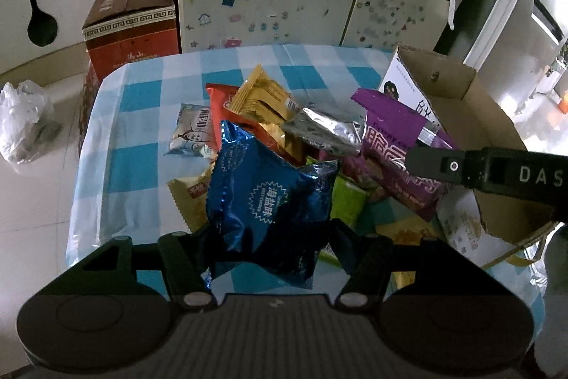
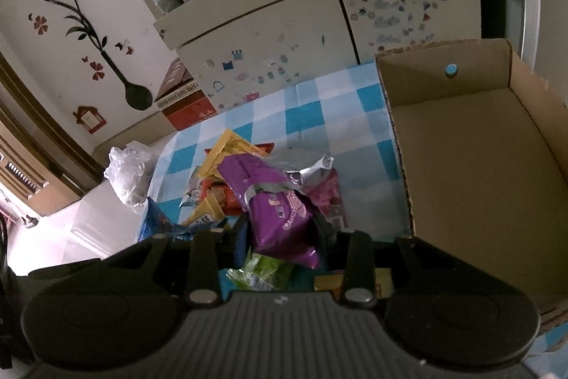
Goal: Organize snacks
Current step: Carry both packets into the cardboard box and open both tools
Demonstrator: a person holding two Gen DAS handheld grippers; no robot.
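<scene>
Left gripper [image 1: 269,237] clamps the blue snack bag [image 1: 266,198]; right gripper [image 2: 280,229] pinches the purple packet [image 2: 280,212], cardboard box [image 2: 472,166] at its 2 o'clock.

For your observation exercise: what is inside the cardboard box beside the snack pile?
In the right wrist view, the cardboard box shows only bare floor; its nearest corner is hidden by the right gripper.

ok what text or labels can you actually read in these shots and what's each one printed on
"海盐味": white badge on the blue packet in the left gripper.
"DAS": cut off, on the black finger of the right gripper, in the left view.
Large white Chinese characters on the purple packet: too distorted to read.
Print on the white card in the cardboard box, the red carton and the other snack packets: too small or blurred.
</scene>
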